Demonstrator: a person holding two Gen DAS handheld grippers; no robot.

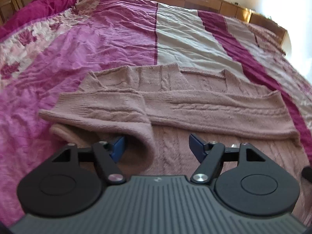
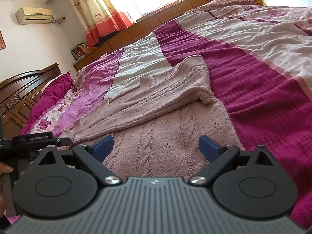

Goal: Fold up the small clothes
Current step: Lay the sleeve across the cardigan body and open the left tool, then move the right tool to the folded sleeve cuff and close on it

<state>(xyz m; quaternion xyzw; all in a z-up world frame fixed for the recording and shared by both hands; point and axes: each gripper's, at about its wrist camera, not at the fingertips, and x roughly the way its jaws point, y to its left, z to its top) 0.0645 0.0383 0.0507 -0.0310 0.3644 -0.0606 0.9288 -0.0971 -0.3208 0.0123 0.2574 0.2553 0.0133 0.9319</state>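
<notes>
A dusty pink cable-knit sweater (image 1: 195, 105) lies flat on the bed, both sleeves folded across its body. My left gripper (image 1: 157, 147) hovers low over its near part, jaws open. The turned-over end of the left sleeve (image 1: 140, 136) curls down between the blue pads (image 1: 117, 148), close to the left one, and neither pad presses on it. In the right wrist view the sweater (image 2: 156, 101) stretches away, its right sleeve folded over. My right gripper (image 2: 156, 146) stands open above the knit body with nothing between its fingers.
The bed cover (image 1: 117, 39) is striped pink, magenta and white, and wrinkled. A magenta pillow (image 1: 39, 5) lies at the far left. Wooden cabinets (image 2: 165, 13) run along the far side, a wooden headboard (image 2: 25, 89) at left. A hand (image 2: 4, 169) holds the other gripper's frame (image 2: 39, 139).
</notes>
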